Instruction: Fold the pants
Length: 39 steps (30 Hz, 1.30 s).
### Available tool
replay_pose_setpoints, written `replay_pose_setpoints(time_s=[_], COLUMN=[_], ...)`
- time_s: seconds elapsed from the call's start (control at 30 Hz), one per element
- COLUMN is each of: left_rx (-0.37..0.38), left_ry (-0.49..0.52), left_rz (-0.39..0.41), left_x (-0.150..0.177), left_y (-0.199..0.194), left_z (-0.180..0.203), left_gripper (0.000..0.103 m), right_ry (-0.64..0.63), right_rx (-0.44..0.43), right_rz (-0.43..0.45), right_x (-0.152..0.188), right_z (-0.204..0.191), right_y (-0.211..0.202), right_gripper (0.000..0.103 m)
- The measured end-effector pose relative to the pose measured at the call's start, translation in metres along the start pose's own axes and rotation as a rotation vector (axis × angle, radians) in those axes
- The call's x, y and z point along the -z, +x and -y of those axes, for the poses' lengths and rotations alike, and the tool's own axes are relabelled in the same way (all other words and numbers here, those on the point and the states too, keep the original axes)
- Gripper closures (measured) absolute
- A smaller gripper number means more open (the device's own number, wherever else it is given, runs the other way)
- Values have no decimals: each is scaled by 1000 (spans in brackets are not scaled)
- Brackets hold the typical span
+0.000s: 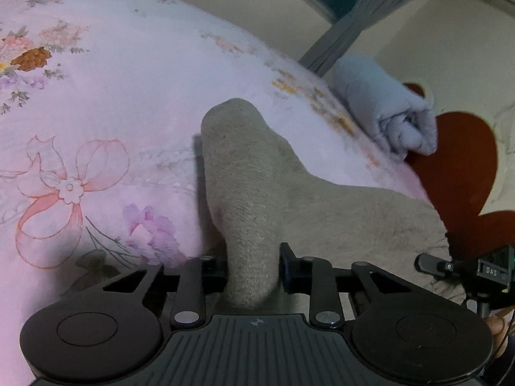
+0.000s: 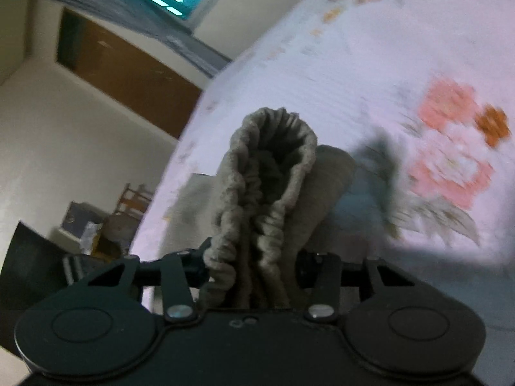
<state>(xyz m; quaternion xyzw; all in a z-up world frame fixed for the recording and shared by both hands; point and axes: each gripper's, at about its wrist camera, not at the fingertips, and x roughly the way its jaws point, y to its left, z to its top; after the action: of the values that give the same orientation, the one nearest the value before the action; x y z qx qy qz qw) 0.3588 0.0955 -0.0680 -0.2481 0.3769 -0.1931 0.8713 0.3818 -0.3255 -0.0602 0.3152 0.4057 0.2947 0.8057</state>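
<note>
Above the floral bedsheet [image 1: 128, 90], both the left gripper [image 1: 252, 268] and right gripper [image 2: 251, 267] clench the grey pants [image 1: 244, 177].

My left gripper [image 1: 252, 268] is pinching a fold of the grey pants [image 1: 244, 173], which are rising toward twelve o'clock over the floral sheet [image 1: 128, 80]. A rolled blue towel [image 1: 386, 112] is lying at two o'clock, touching a red heart [image 1: 460, 167].
</note>
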Motion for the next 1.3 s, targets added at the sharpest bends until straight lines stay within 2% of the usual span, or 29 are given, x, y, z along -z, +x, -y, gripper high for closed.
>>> replay_pose_setpoints(time_s=[0.27,0.43,0.6,0.8,0.87,0.93,0.97,1.0,1.03,1.1,1.17,1.23,1.27,1.3], left_rx=[45,58,34,10,8,-17,-41,-65,-43,-1,28,44,36,10], left_ry=[-17,-39,-7,-2,-31,-46,-56,-75,-82,-93,-108,-131,-135,-130], left_rz=[85,147,169,162,137,107,105,93,109,185,204,206,216,249], left_x=[-5,-41,-94,-145,-146,-141,-134,-124,-112,-100,-98,-101,-102,-100], left_y=[-35,-52,-40,7,29,59,71,84,92,89,86,81,74,64], left_z=[9,-3,-12,-33,-45,-64,-72,-81,-89,-96,-100,-104,-104,-103], left_gripper=[76,76,76,76,76,75,69,46,43,43,43,42,40,32], right_ry=[-137,-128,-110,-59,13,103,196,291,350,366,333,355,355,343], right_rx=[-50,-104,-141,-150,-135,-66,-16,47,-2,-72,-93,-124,-123,-112], right_rz=[-4,23,53,67,68,64,49,21,60,132,137,121,114,122], right_x=[-23,-51,-86,-133,-141,-140,-133,-126,-116,-106,-101,-101,-103,-102], right_z=[-65,-76,-69,-37,-12,25,50,77,99,110,109,112,112,109], right_y=[4,18,44,85,101,119,129,139,140,137,136,132,129,121], right_gripper=[65,66,66,66,66,63,60,64,63,63,62,61,60,54])
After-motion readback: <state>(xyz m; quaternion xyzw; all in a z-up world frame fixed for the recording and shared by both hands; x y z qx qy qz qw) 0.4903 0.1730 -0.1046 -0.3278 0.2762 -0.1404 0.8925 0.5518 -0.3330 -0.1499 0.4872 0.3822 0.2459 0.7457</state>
